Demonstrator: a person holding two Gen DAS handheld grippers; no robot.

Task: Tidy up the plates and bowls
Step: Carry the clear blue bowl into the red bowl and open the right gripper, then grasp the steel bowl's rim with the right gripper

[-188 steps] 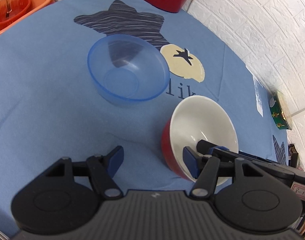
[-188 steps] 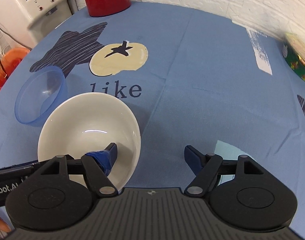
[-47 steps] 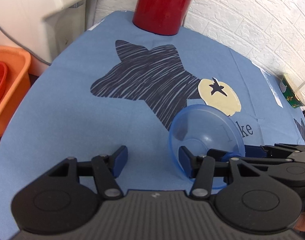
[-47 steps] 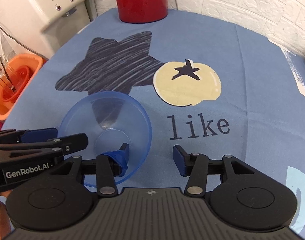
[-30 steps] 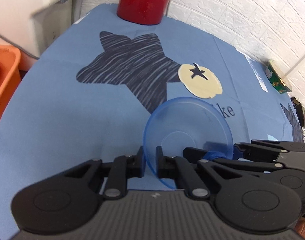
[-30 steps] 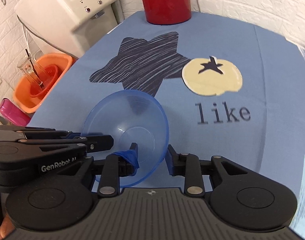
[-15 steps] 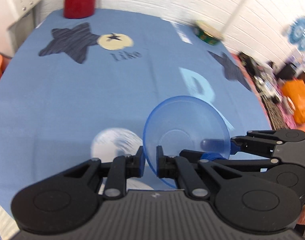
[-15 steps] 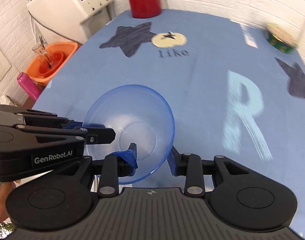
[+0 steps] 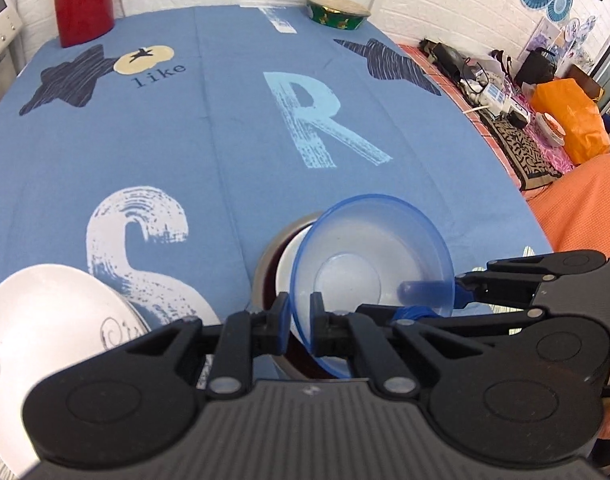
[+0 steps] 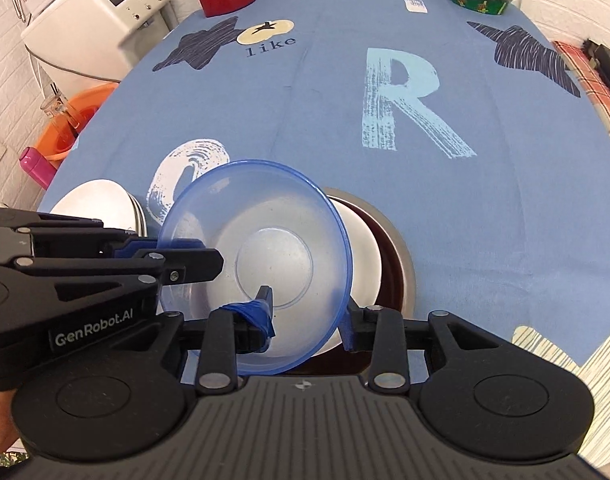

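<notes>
Blue bowl (image 10: 265, 248), clear plastic with a darker rim, hangs tilted over one white bowl (image 10: 365, 240) nested in one steel bowl (image 10: 405, 256); left gripper (image 9: 296, 320) and right gripper (image 10: 309, 324) each pinch its rim. White plates (image 10: 101, 204) stack nearby.

A home dining corner: clothed table (image 9: 225, 128), red thermos (image 9: 83, 0) (white brick wall).

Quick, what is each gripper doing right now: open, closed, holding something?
Left gripper: closed on the rim of the blue bowl.
Right gripper: also closed on the blue bowl, one finger inside, one outside.
</notes>
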